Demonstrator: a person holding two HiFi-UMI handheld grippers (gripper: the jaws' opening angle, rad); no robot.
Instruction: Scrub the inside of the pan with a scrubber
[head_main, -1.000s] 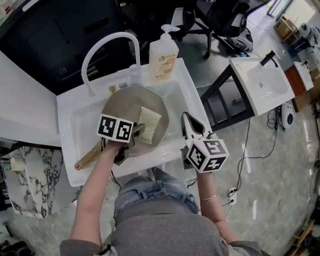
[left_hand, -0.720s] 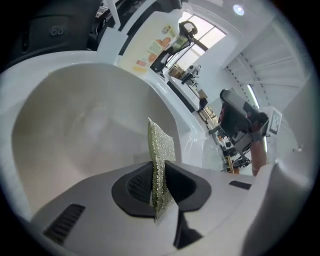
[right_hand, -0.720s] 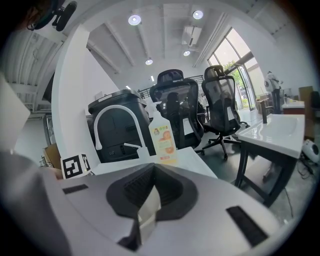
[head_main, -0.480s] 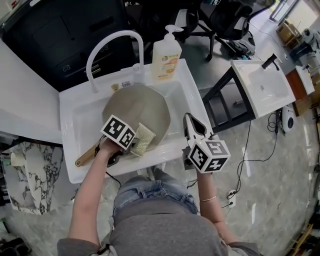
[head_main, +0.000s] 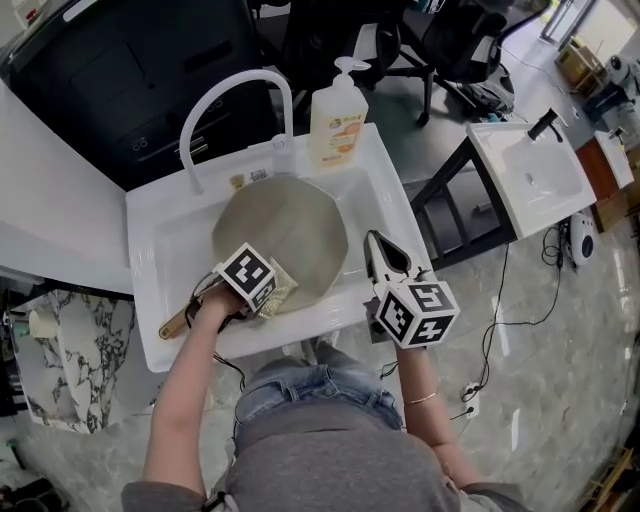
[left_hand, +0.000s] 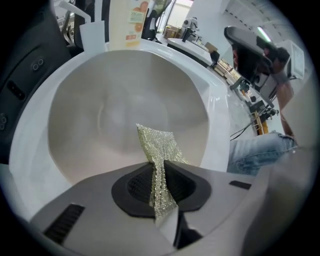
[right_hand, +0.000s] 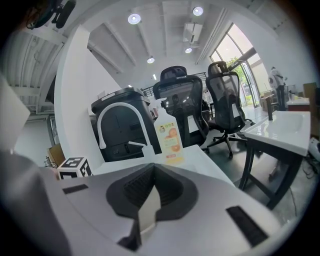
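A round grey pan (head_main: 285, 228) lies in the white sink (head_main: 150, 250), its wooden handle (head_main: 177, 322) pointing toward the near left. My left gripper (head_main: 268, 288) is shut on a yellow-green mesh scrubber (head_main: 280, 288) at the pan's near rim. In the left gripper view the scrubber (left_hand: 160, 147) is pinched upright between the jaws of the left gripper (left_hand: 159, 175), its free end against the pan's inside (left_hand: 110, 115). My right gripper (head_main: 374, 243) hovers over the sink's right edge, shut and holding nothing. In its own view the right gripper (right_hand: 152, 187) has its jaws together.
A curved white faucet (head_main: 238, 95) and a soap pump bottle (head_main: 337, 118) stand at the sink's back edge. A black cabinet (head_main: 130, 80) is behind it. A second white basin on a black frame (head_main: 527, 170) stands to the right, with office chairs (right_hand: 220, 105) beyond.
My left gripper has dragged the scrubber from the pan's middle back to its near-left rim. The right gripper has stayed where it was.
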